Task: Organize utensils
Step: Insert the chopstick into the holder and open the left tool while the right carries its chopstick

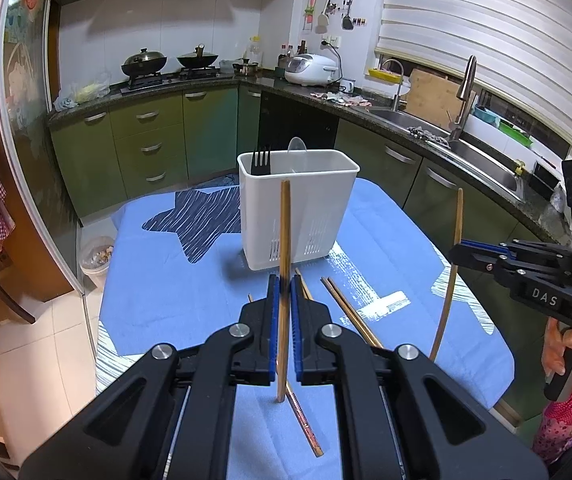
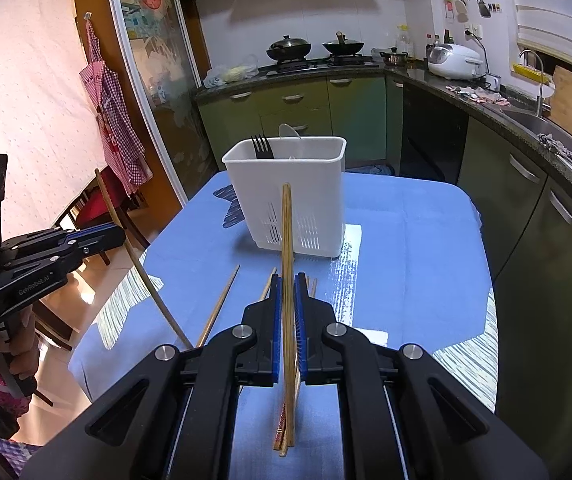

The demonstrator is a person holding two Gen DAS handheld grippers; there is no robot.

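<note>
A white utensil holder (image 1: 298,208) stands on the blue table (image 1: 173,296), with a black fork (image 1: 261,159) and a clear spoon (image 1: 298,145) in it. It also shows in the right wrist view (image 2: 286,196). My left gripper (image 1: 284,284) is shut on a wooden chopstick (image 1: 284,240), held upright above the table in front of the holder. My right gripper (image 2: 287,284) is shut on another chopstick (image 2: 286,240), also upright. Each gripper shows in the other's view, the right one (image 1: 462,250) and the left one (image 2: 119,232). Several loose chopsticks (image 1: 350,312) lie on the table.
Green kitchen cabinets (image 1: 145,136) and a dark counter run behind the table, with a sink (image 1: 486,160) at right. A waste bin (image 1: 95,256) stands on the floor at left. A chair (image 2: 97,204) stands by the table's left side.
</note>
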